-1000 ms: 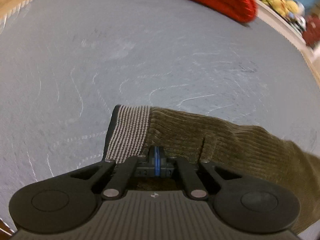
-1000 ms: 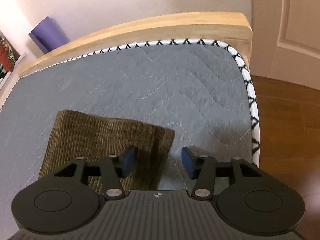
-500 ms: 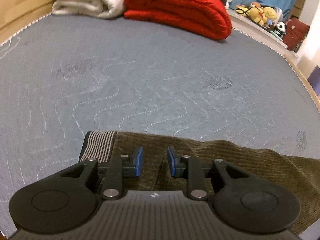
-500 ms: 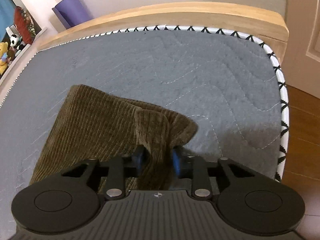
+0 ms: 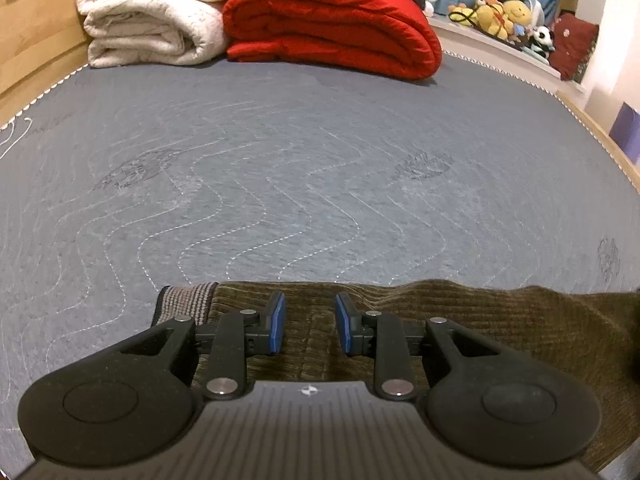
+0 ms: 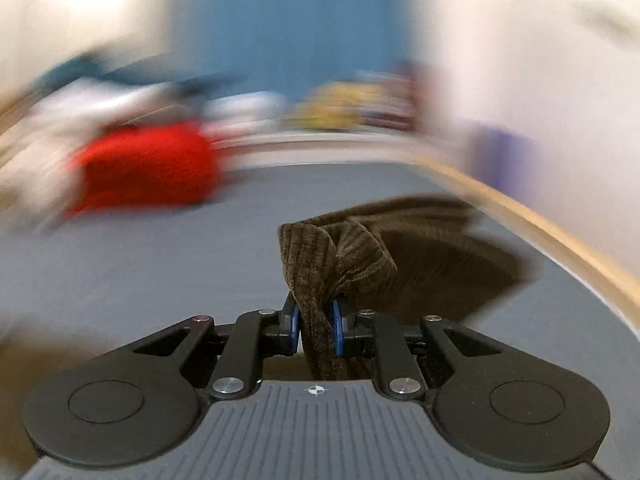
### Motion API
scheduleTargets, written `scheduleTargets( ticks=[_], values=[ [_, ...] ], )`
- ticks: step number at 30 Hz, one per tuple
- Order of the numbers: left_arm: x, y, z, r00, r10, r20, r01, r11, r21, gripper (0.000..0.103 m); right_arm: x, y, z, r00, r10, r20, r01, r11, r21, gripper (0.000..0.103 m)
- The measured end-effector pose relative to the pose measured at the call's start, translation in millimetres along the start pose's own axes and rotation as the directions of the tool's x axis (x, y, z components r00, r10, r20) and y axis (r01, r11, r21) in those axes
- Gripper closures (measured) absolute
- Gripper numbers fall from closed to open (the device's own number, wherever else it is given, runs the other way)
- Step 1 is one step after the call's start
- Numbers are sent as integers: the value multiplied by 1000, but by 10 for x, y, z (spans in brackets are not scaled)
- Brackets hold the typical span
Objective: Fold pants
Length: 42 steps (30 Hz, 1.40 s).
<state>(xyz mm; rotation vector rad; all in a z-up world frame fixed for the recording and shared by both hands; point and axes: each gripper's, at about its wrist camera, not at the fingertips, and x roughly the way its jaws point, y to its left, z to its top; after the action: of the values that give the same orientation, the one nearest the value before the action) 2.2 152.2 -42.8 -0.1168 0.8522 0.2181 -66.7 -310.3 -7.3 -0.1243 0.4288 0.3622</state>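
Note:
The olive-brown corduroy pants (image 5: 460, 320) lie along the near edge of the grey quilted mattress (image 5: 300, 180), their striped grey waistband (image 5: 184, 300) at the left. My left gripper (image 5: 310, 326) is open just above the pants beside the waistband, holding nothing. My right gripper (image 6: 316, 326) is shut on a bunched end of the pants (image 6: 340, 264) and holds it lifted above the mattress; the rest of the cloth trails to the right. The right wrist view is motion-blurred.
A folded white blanket (image 5: 152, 16) and a folded red quilt (image 5: 336, 24) lie at the far end of the mattress. Stuffed toys (image 5: 500, 12) sit on a ledge beyond. A wooden bed frame (image 5: 32, 56) runs along the left; its rail (image 6: 552, 228) shows at the right.
My left gripper opened and let go of the waistband end. My right gripper closed on the pants' other end, lifted it and swung toward the head of the bed.

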Motion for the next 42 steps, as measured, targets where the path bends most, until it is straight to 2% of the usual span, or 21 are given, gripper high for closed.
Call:
scheduleTargets(
  ticks=[1,2,4,5,7,8,11,13,18,22,24,28,29,30,31,34,37,39,40,41,42],
  values=[
    [14,-13,-5,1000,-5,-3,5,1000,9,72,17,302,-60,991,125,-45,-128,989,-78,82],
    [28,-34,-11,1000,-12,-7,12,1000,19,71,32,582,-142,965,237,-110,-251,958,-137,80],
    [51,-68,-17,999,-31,-15,31,999,29,67,42,1049,-340,877,401,-266,-461,859,-223,74],
    [55,-93,-17,999,-43,-17,44,998,34,66,12,1201,-426,834,451,-317,-533,807,-256,66],
    [58,-153,-16,997,-74,-19,75,996,49,65,-82,1337,-493,808,490,-329,-582,752,-310,57],
    [63,-192,-22,995,-97,-23,98,993,59,65,-100,1328,-481,810,493,-318,-580,752,-311,52],
    [97,-367,-57,978,-202,-53,206,975,84,65,-28,1081,-308,832,483,-273,-541,816,-205,43],
    [166,-510,-85,942,-319,-107,326,943,62,65,18,869,-245,861,445,-245,-486,863,-141,41],
    [415,-837,-148,818,-540,-200,538,840,-70,65,112,534,-151,923,313,-225,-332,942,-47,34],
    [519,-1028,-103,771,-611,-179,603,791,-104,66,286,381,-263,946,174,-272,-182,983,-6,29],
    [568,-1109,-73,766,-617,-178,607,786,-115,66,375,297,-315,944,106,-312,-106,994,19,29],
    [714,-1322,-97,793,-566,-225,560,823,-96,69,478,90,-423,933,50,-357,-17,995,94,28],
    [740,-1378,-96,800,-555,-228,554,829,-76,75,482,46,-441,930,38,-365,-2,995,98,28],
    [744,-1422,-94,807,-543,-233,549,835,-46,90,497,8,-450,928,30,-371,8,995,101,27],
    [728,-1451,-86,812,-533,-238,544,839,-19,94,496,-32,-466,925,21,-378,18,995,102,26],
    [533,-1380,-13,787,-569,-237,582,813,-20,98,569,-121,-490,906,-8,-424,51,995,90,24],
    [86,-1205,78,739,-655,-158,661,750,-19,100,601,-165,-530,888,-37,-459,84,993,84,24],
    [-90,-1095,100,730,-674,-117,676,737,-29,100,580,-173,-519,891,-34,-453,84,992,92,23],
    [-106,-1045,94,738,-667,-103,667,744,-37,100,571,-180,-514,893,-31,-449,82,992,95,22],
    [-74,-1023,83,760,-642,-103,642,766,-37,101,561,-181,-514,895,-28,-446,80,992,99,20],
    [9,-1018,75,795,-595,-118,596,803,-30,101,557,-182,-514,895,-30,-445,82,992,99,19]
  ],
)
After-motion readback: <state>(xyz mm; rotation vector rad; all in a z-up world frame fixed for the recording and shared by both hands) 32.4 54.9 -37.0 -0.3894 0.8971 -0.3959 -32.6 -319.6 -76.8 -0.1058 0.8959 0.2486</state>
